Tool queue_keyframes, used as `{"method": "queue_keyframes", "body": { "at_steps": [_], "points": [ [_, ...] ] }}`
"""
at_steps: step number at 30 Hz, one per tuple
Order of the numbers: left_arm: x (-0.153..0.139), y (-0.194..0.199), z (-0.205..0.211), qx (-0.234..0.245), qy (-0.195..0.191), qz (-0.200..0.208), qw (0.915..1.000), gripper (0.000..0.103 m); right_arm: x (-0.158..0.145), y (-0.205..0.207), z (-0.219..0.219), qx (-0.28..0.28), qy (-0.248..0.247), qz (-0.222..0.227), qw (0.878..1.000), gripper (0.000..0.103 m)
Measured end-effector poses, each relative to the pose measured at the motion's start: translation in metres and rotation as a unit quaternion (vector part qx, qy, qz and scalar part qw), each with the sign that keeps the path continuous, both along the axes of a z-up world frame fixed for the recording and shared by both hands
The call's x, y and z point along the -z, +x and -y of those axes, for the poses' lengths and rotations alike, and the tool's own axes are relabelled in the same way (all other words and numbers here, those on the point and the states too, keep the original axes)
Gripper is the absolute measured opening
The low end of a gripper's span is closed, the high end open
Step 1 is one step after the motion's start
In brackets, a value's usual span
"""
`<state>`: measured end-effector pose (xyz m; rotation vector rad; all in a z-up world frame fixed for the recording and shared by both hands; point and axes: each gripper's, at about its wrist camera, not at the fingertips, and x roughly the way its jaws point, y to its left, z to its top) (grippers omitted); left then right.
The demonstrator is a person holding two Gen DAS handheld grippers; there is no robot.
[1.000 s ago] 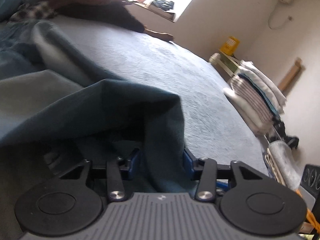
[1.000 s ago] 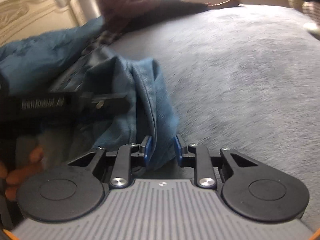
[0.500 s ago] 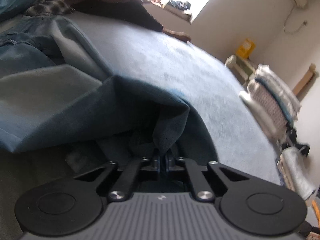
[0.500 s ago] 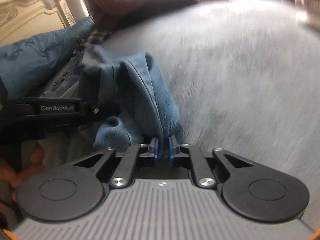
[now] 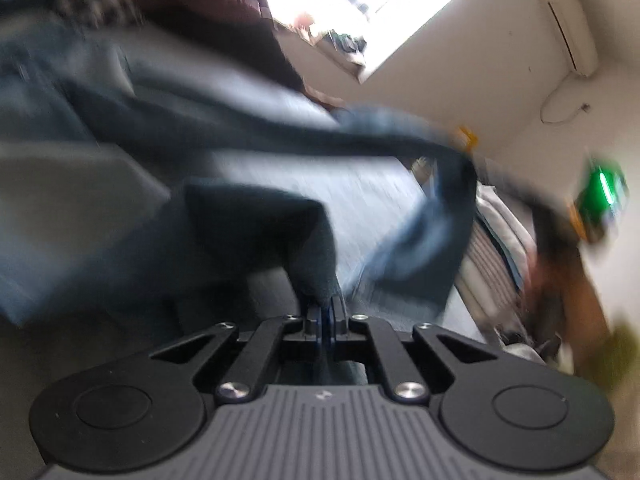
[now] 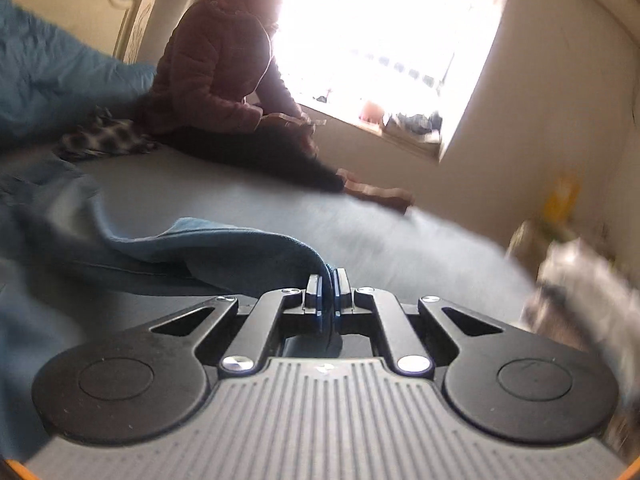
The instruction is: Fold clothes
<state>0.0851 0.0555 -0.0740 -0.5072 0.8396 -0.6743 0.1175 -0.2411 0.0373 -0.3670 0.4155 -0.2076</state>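
Bedroom, grey bed point(image 6: 240, 196): both grippers clamped on blue jeans point(image 6: 224, 252).
Left gripper point(image 5: 325, 312) pinches a dark fold; right gripper point(image 6: 327, 284) pinches an edge, cloth trailing left across the bed. A person point(image 6: 224, 92) sits by the window point(image 6: 380, 28).

Your left tongs point(image 5: 325, 312) are clamped tight on a fold of blue denim point(image 5: 256, 236), angled downward. Your right tongs point(image 6: 327, 292) are likewise pinched shut on its edge, and show blurred, higher up, in the left view.
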Motion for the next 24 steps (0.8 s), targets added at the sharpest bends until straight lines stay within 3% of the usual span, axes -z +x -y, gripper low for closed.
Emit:
{"method": "queue_keyframes", "body": {
  "at_steps": [3,5,6,7,8,9,10,12,15,17,18,20,22,24],
  "points": [
    [0.009,-0.002,0.012,0.014,0.002,-0.01,0.9998,0.005,-0.031,0.061,0.013,-0.007,-0.04,0.018,0.999,0.003],
    [0.012,-0.001,0.016,0.018,0.001,-0.015,0.9997,0.005,-0.043,0.1,0.022,-0.008,-0.018,0.008,1.0,0.008],
    [0.012,0.0,0.017,0.017,0.001,-0.016,0.9997,0.005,-0.044,0.114,0.026,-0.005,0.0,-0.001,1.0,0.011],
    [0.013,0.002,0.017,0.015,0.001,-0.017,0.9997,0.005,-0.039,0.123,0.031,0.004,0.023,-0.013,1.0,0.021],
    [0.014,0.003,0.016,0.013,0.001,-0.018,0.9997,0.005,-0.035,0.132,0.036,0.013,0.046,-0.025,0.999,0.038],
    [0.014,0.004,0.016,0.011,0.001,-0.02,0.9997,0.006,-0.028,0.133,0.04,0.019,0.072,-0.031,0.997,0.045],
    [0.016,0.005,0.015,0.009,-0.001,-0.022,0.9997,0.006,-0.019,0.125,0.045,0.022,0.1,-0.033,0.994,0.05],
    [0.02,0.009,0.013,0.008,-0.002,-0.026,0.9996,0.006,0.0,0.102,0.053,0.008,0.169,-0.039,0.985,0.05],
    [0.026,0.015,0.009,0.005,0.0,-0.037,0.9993,0.007,0.032,0.048,0.059,-0.043,0.288,-0.074,0.954,0.053],
    [0.029,0.017,0.005,0.001,-0.008,-0.047,0.9989,0.007,0.056,0.006,0.05,-0.073,0.34,-0.115,0.931,0.062],
    [0.029,0.018,0.003,-0.002,-0.015,-0.05,0.9986,0.007,0.068,-0.017,0.043,-0.087,0.361,-0.134,0.919,0.064],
    [0.027,0.019,0.001,-0.011,-0.027,-0.054,0.9981,0.007,0.091,-0.06,0.026,-0.114,0.397,-0.167,0.895,0.08],
    [0.021,0.02,-0.004,-0.026,-0.036,-0.051,0.9977,0.007,0.115,-0.095,0.001,-0.139,0.43,-0.193,0.871,0.089],
    [0.016,0.018,-0.008,-0.043,-0.043,-0.042,0.9972,0.007,0.134,-0.111,-0.022,-0.147,0.445,-0.208,0.859,0.097]
  ]
}}
